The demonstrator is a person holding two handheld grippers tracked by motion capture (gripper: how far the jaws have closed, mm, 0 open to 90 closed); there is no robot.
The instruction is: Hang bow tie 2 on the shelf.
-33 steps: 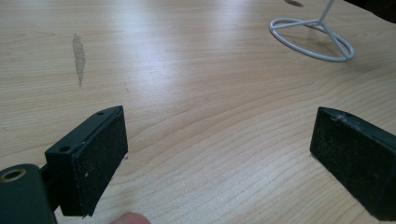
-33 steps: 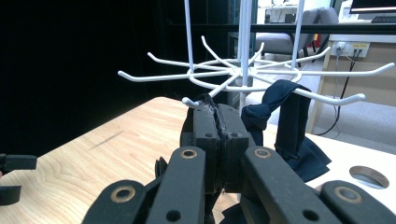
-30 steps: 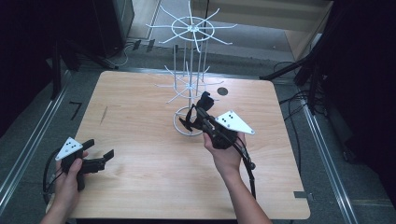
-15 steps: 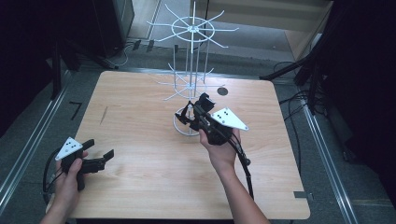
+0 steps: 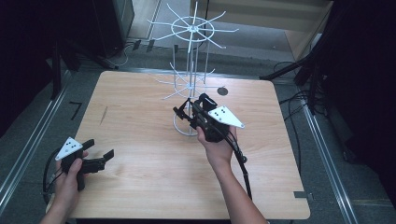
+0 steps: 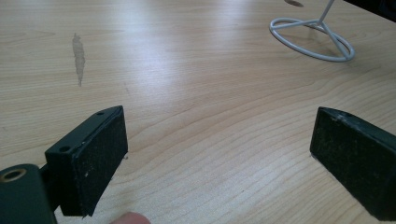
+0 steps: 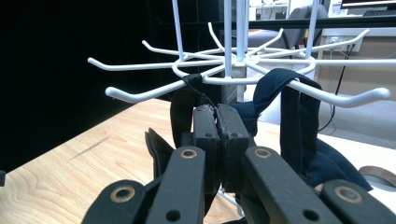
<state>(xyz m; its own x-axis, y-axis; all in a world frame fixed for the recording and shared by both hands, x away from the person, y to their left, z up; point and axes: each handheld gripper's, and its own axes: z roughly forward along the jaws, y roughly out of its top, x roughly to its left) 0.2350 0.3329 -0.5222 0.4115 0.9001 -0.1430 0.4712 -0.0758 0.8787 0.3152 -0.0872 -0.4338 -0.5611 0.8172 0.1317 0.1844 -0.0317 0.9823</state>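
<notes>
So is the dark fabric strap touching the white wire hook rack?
Touching. In the right gripper view the dark fabric strap loops over an arm of the white wire hook rack and hangs from it.

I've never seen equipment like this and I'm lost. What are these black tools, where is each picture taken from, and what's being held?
A person holds hand-worked tongs, one pair in each hand. The high view looks down on a wooden table; the other two views ride on the tongs. The left tongs rest near the table's edge, jaws wide open. On the table stands a white wire rack with hooks. The right tongs are shut on a thin strap of a dark cloth item draped over the rack's hooks.
</notes>
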